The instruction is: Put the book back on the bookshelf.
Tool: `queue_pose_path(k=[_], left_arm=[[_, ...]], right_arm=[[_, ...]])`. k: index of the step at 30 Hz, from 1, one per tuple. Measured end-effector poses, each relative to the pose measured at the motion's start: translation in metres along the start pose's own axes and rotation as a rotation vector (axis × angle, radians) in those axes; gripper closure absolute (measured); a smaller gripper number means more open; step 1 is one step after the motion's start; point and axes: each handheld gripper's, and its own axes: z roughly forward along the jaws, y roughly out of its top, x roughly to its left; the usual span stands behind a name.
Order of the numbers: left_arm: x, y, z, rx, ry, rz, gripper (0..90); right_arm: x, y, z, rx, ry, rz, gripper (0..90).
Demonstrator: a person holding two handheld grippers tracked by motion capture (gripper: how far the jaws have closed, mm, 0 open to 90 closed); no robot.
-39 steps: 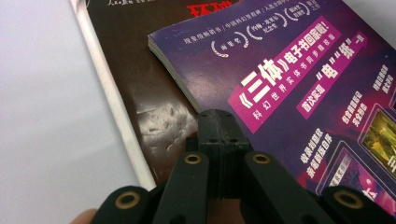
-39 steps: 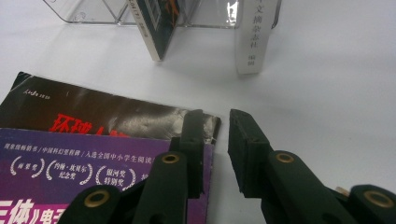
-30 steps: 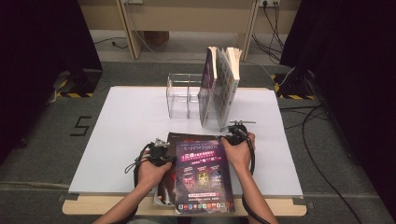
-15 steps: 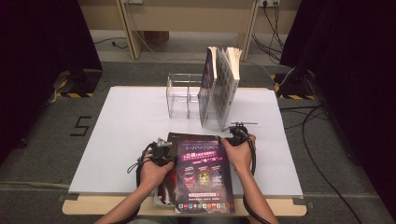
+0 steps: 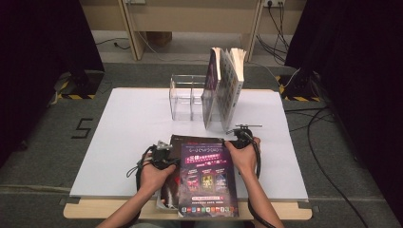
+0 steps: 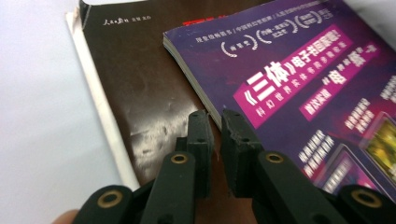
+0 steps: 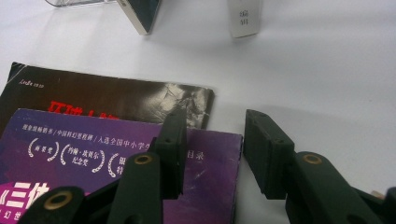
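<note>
The purple book [image 5: 207,176] lies on a dark book [image 5: 177,164] at the near edge of the white table [image 5: 123,128]. The left gripper [image 6: 215,122] has just been opening; its jaws stand slightly apart at the purple book's left edge, gripping nothing. The right gripper [image 7: 212,140] has also been opening, and its jaws stand wide across the book's far right corner without pressing it.

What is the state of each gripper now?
Left gripper: slightly open, just opening, holding nothing.
Right gripper: open, just opening, astride the purple book edge.
</note>
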Motion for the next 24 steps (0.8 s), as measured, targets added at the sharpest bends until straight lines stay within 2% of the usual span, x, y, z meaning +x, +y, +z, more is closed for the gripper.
queue_pose_path(k=[5, 8, 14, 15, 17, 24], left_arm=[[-0.006, -0.004, -0.014, -0.032, -0.027, 0.004, 76.7], [-0.011, -0.006, -0.016, -0.038, -0.041, 0.009, 73.6], [-0.015, -0.010, -0.009, -0.010, -0.054, 0.010, 71.8], [-0.015, -0.010, -0.007, -0.005, -0.052, 0.011, 71.3], [-0.015, -0.010, -0.006, -0.002, -0.051, 0.010, 71.1], [-0.016, -0.012, -0.004, 0.011, -0.049, 0.020, 71.7]], right_arm=[[0.000, 0.000, 0.000, 0.000, 0.001, 0.002, 60.3], [-0.001, -0.001, 0.000, -0.002, 0.003, 0.013, 59.9], [-0.001, 0.000, 0.000, 0.004, 0.006, 0.020, 59.6], [0.000, 0.000, 0.000, 0.010, 0.011, 0.039, 59.5], [-0.002, 0.001, 0.001, 0.010, 0.012, 0.019, 59.4], [-0.003, 0.003, 0.002, 0.014, 0.022, 0.017, 58.8]])
